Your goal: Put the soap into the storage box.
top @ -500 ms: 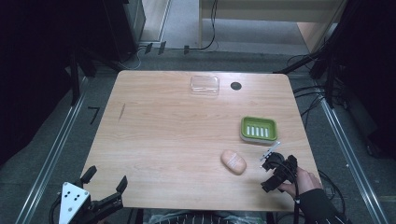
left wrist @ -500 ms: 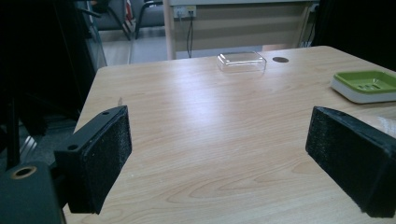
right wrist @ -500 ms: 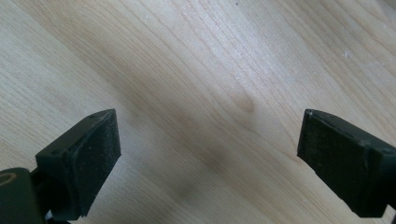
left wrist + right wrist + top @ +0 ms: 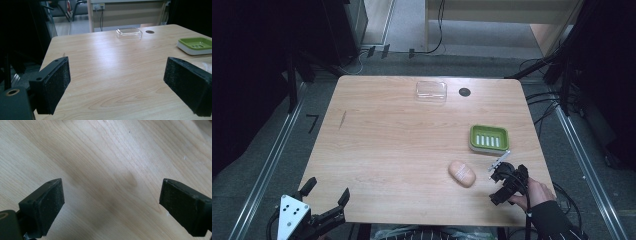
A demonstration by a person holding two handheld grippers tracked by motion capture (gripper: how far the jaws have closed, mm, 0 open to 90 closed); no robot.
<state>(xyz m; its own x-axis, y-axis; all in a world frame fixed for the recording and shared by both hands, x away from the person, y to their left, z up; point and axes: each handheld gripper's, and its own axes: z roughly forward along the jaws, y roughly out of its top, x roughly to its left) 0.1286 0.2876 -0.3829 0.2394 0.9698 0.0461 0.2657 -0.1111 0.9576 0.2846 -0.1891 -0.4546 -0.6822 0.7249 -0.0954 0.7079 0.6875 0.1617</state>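
Two grippers, left (image 4: 328, 199) and right (image 4: 501, 176), gape empty at the desk's (image 4: 387, 150) near corners, the soap (image 4: 462, 173) just beside the right, likely its target.

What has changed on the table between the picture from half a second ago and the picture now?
Almost nothing. The right tool has shifted only slightly near the soap bar, jaws open, holding nothing. The left tool stays open at the near-left table edge. The soap bar, the green soap dish and the clear lid lie where they were.
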